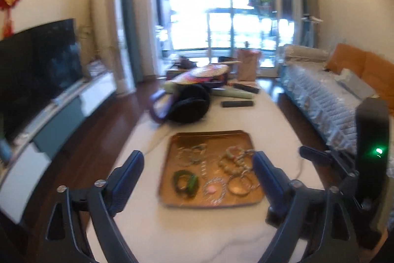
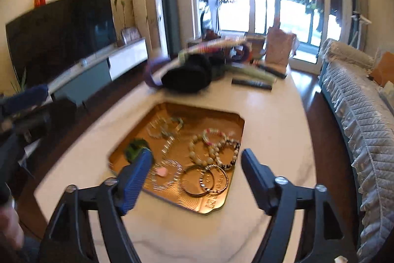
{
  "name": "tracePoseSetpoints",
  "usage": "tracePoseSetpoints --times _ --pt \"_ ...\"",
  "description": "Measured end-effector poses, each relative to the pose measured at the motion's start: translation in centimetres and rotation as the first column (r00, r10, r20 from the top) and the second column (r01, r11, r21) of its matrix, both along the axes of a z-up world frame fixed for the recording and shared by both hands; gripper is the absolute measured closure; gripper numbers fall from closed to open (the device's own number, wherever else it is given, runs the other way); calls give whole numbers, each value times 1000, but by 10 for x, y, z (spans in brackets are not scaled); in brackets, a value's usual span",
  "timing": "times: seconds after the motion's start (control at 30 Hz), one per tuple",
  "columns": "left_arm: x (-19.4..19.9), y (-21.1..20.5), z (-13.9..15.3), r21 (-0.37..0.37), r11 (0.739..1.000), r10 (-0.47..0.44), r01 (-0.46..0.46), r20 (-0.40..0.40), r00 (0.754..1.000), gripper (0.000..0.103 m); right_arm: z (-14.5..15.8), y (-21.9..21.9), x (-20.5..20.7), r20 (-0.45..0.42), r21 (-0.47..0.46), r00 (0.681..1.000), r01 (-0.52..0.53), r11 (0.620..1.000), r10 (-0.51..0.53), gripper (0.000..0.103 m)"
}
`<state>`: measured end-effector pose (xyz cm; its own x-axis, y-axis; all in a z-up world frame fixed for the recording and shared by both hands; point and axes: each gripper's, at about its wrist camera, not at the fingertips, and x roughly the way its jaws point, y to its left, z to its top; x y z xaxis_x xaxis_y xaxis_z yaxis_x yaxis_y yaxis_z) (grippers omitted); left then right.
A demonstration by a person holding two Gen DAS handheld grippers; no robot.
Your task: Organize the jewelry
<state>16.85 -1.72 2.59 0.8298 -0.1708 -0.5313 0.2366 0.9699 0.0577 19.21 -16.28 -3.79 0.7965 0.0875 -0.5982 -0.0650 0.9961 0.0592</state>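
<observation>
A gold tray (image 1: 211,137) (image 2: 209,205) lies on the white marble table and holds several bracelets. Among them are a green one (image 1: 186,183) (image 2: 135,148), a clear one with a pink charm (image 1: 213,189) (image 2: 163,173), cream bead strands (image 1: 234,160) (image 2: 209,147) and metal bangles (image 1: 240,186) (image 2: 206,180). My left gripper (image 1: 198,160) is open and empty, hovering above the tray's near side. My right gripper (image 2: 197,159) is open and empty over the tray, its left finger in front of the green bracelet. The right gripper also shows at the right of the left wrist view (image 1: 320,154).
A black pouch with a purple strap (image 1: 187,105) (image 2: 187,77), remotes (image 1: 237,104) (image 2: 251,83), a paper bag (image 1: 247,64) (image 2: 279,48) and clutter fill the table's far end. A covered sofa (image 1: 320,95) (image 2: 357,115) stands right, a TV cabinet (image 1: 49,112) (image 2: 81,73) left.
</observation>
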Motion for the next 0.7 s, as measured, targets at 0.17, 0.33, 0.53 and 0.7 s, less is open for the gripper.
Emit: tracePoseSetpoints --times 0.17,0.33,0.53,0.7 --pt "-62 5 23 -59 991 122 -121 15 992 0 35 24 -60 42 -2 999 -22 1000 22 19" --pt "-100 13 17 -66 987 140 -145 -77 987 0 53 24 -107 -3 14 993 114 993 -114 2" --pt "-128 9 -3 24 990 139 -137 -117 983 0 26 23 -135 -47 23 990 137 990 -136 2" --pt "-130 11 -25 20 982 186 -185 -149 971 0 3 26 -136 -91 -13 984 155 988 -155 2"
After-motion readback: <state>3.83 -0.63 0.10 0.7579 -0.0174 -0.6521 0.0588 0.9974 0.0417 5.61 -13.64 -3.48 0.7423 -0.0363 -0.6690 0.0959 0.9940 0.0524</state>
